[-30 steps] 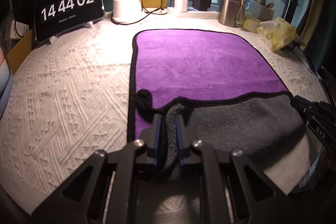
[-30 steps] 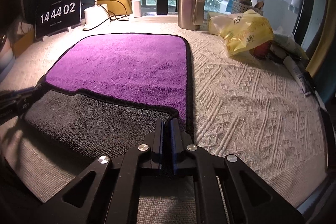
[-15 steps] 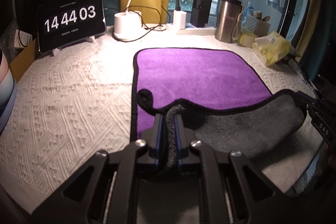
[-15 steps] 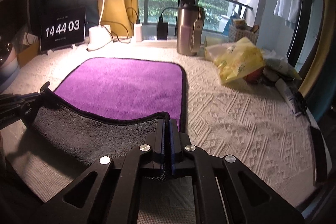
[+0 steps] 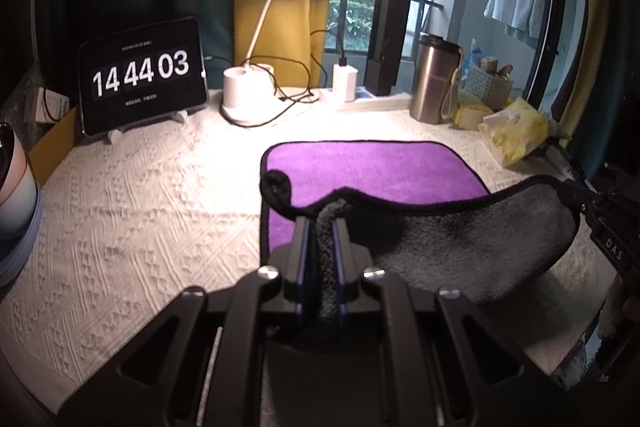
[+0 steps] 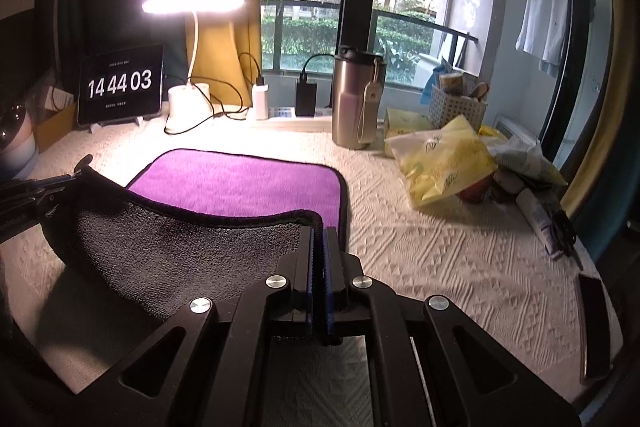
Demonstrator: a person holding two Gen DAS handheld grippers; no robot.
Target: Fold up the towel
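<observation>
The towel [image 5: 372,171], purple on top and grey underneath with black trim, lies on the white textured cloth; it also shows in the right wrist view [image 6: 240,183]. Its near edge is lifted off the table, grey side [image 5: 472,243] facing me and sagging between the grippers. My left gripper [image 5: 320,223] is shut on the near left corner. My right gripper [image 6: 319,231] is shut on the near right corner. Each gripper shows at the edge of the other's view: the right one [image 5: 592,211], the left one [image 6: 36,191].
At the back stand a clock tablet [image 5: 144,75], a lit desk lamp [image 5: 244,95], a charger [image 5: 345,83] and a steel tumbler [image 6: 356,99]. Yellow bags [image 6: 444,163], a basket [image 6: 456,103] and small items lie right. A phone [image 6: 596,327] lies at the right edge.
Both grippers have risen with the towel's near edge. The grey underside hangs higher above the table and less purple shows.
</observation>
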